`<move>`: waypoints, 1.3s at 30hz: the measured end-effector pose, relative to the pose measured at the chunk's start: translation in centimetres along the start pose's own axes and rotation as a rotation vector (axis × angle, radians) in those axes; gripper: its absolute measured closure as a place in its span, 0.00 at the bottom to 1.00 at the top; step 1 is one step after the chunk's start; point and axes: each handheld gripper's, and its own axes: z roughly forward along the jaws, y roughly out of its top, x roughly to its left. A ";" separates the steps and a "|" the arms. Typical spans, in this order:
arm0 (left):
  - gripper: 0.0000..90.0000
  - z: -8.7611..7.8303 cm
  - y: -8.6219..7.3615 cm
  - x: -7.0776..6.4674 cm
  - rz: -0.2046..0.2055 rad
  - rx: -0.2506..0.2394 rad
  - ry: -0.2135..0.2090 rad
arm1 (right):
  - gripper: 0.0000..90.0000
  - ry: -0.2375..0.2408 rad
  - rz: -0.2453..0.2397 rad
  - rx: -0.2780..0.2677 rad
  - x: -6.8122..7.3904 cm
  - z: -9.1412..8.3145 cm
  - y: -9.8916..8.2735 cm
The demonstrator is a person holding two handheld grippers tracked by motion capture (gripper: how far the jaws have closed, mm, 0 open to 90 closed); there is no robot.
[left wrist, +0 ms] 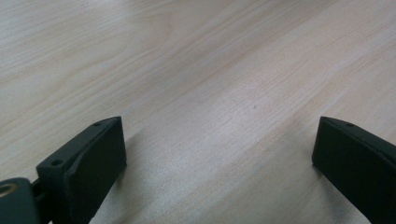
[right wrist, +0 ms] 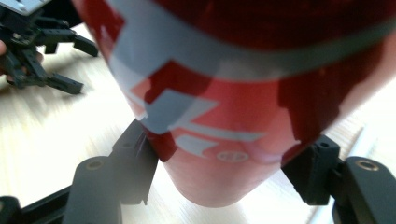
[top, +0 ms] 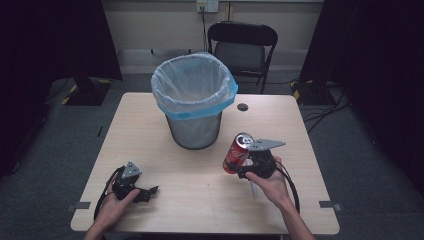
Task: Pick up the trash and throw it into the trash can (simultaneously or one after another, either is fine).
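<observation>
Gripping a red can (top: 237, 153) over the table's (top: 200, 200) right half, the right gripper (top: 243, 167) seems to be carrying it toward the bin (top: 194, 102) at the far edge; next it must clear the rim. Left gripper (left wrist: 219, 158) hangs released above bare wood. Right gripper view: jaws clamp the can (right wrist: 233, 116); its white lettering is unreadable.

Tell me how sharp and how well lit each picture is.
High view: sharp, dim at the edges, table evenly lit. Left gripper view: wood grain crisp, soft shadows beside the left tongs. Right gripper view: red can close and blurred, glare below it.
</observation>
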 end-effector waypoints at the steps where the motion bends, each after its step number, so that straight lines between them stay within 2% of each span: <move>1: 0.03 0.0 0.0 0.0 0.000 0.000 0.000 | 0.38 0.005 0.002 0.000 0.0 -0.1 0.2; 8: 0.03 0.0 0.0 0.0 0.000 0.000 0.000 | 0.38 0.033 0.010 -0.041 0.3 -0.9 1.6; 12: 0.03 0.0 0.0 0.0 0.000 0.000 0.000 | 0.38 0.036 -0.009 -0.086 0.5 -1.7 2.4; 13: 0.03 0.0 0.0 0.0 0.000 0.000 0.000 | 0.39 0.050 -0.013 -0.101 0.6 -2.0 2.8; 18: 0.03 0.0 0.0 0.0 0.000 0.000 0.000 | 0.39 0.068 -0.013 -0.118 0.7 -2.3 3.5; 22: 0.03 0.0 0.0 0.0 0.000 0.000 0.000 | 0.39 0.081 -0.023 -0.161 0.9 -3.1 4.6; 35: 0.03 0.0 0.0 0.0 0.000 0.000 0.000 | 0.39 0.142 -0.049 -0.229 1.7 -4.6 7.9; 39: 0.03 0.0 0.0 0.0 0.001 0.001 0.000 | 0.39 0.148 -0.062 -0.238 2.0 -4.8 8.6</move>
